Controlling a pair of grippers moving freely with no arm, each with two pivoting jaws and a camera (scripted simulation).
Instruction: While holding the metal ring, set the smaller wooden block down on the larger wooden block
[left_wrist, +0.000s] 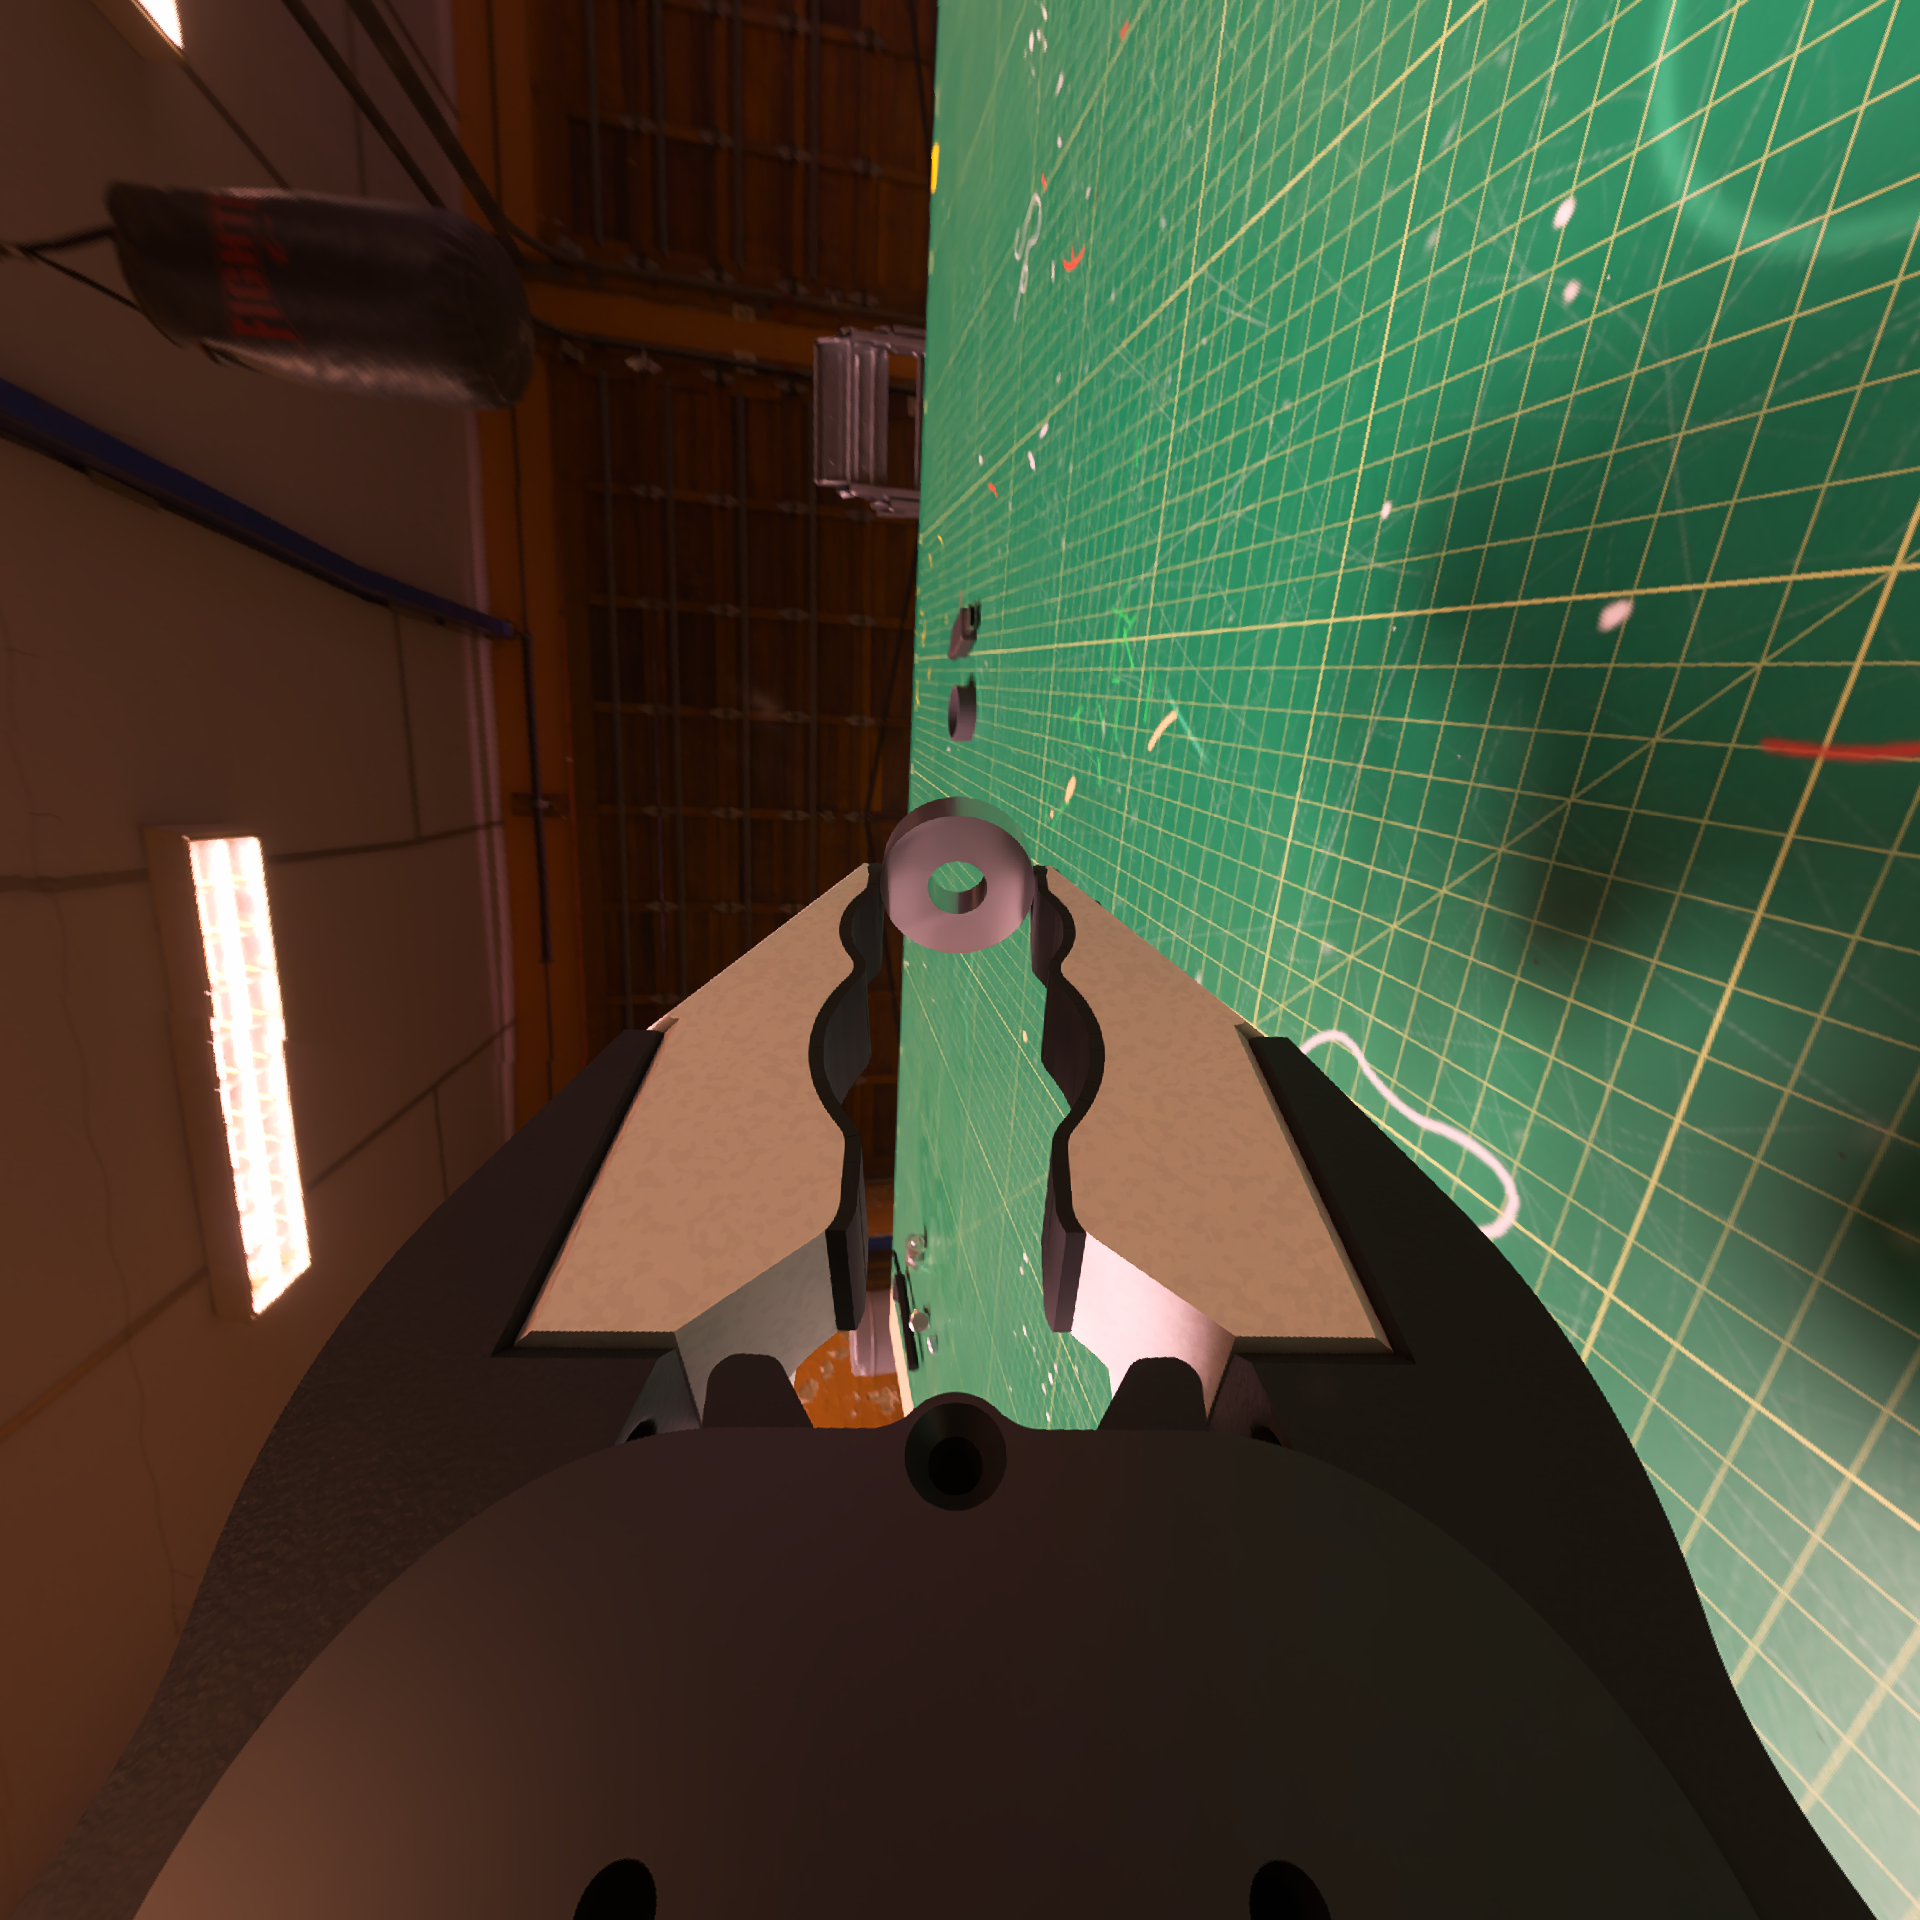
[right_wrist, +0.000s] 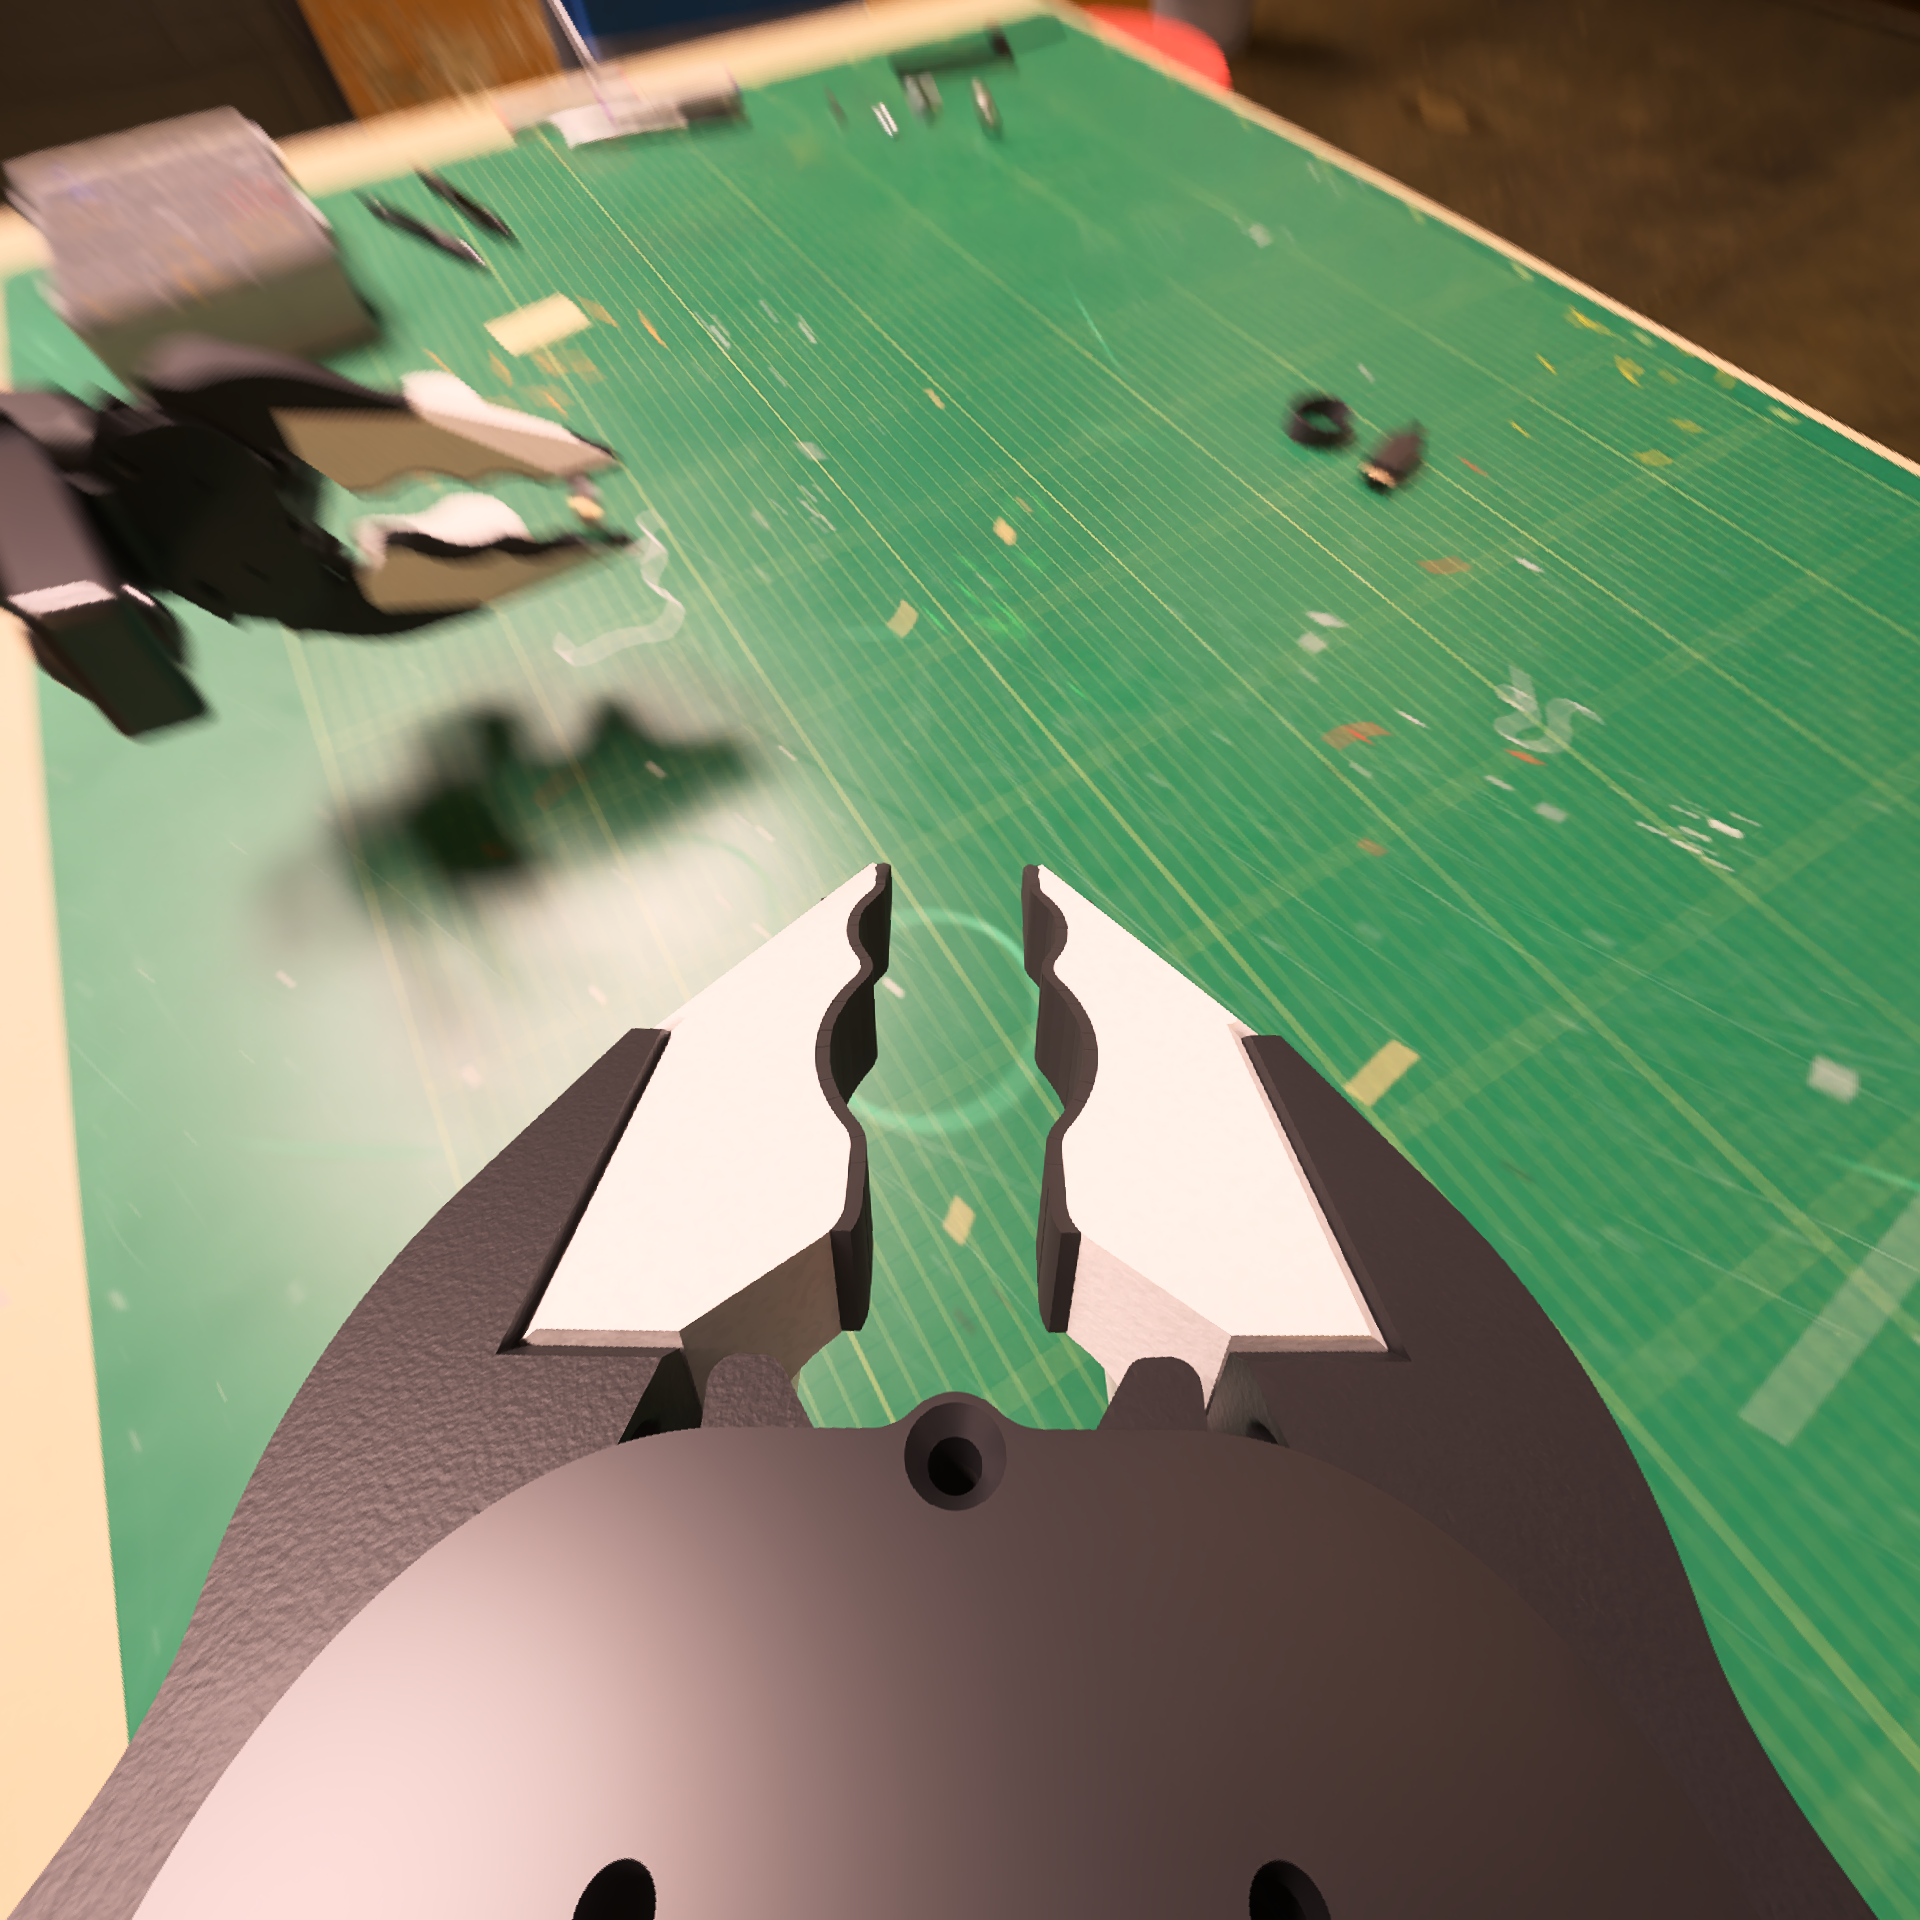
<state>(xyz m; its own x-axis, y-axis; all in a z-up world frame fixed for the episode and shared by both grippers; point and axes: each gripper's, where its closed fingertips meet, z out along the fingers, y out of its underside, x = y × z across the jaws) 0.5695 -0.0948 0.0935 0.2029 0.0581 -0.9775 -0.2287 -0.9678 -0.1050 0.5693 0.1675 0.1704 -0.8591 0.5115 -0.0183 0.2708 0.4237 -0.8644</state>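
My left gripper is shut on a grey metal ring, pinched at the fingertips with its hole facing the camera. This view is rolled, so the green cutting mat stands along the right. My right gripper is open and empty, a little above the mat. The left gripper shows blurred at the left of the right wrist view, hovering over its shadow. No wooden block shows in either view.
A black ring and a small dark part lie on the mat's far right; both also show in the left wrist view. A grey box and metal tools sit at the far edge. The mat's right edge drops off.
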